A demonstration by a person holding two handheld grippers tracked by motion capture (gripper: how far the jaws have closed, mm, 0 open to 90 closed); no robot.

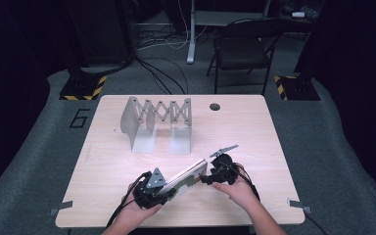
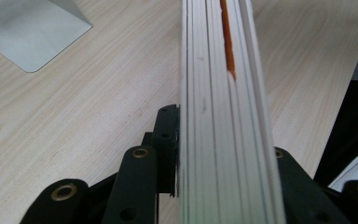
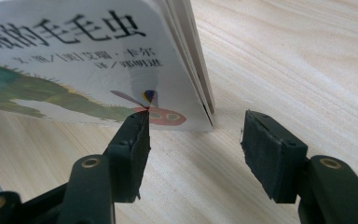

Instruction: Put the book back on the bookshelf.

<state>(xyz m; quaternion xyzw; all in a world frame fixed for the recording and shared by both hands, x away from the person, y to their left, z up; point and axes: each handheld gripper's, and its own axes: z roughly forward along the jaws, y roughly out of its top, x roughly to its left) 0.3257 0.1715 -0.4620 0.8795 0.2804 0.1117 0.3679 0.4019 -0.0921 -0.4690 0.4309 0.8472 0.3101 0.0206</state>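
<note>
The left gripper (image 1: 162, 190) is clamped on a thick board book (image 1: 188, 175), its jaws pressing the stacked pages from both sides (an orange streak shows among the page edges in the left gripper view). The right gripper (image 3: 193, 140) is released: its jaws stand apart at the book's (image 3: 98, 60) far corner, one just before the caterpillar cover, neither pressing it. The book stands on edge on the wooden table (image 1: 254, 127), between both hands. Farther back stands a grey accordion rack (image 1: 156, 122).
</note>
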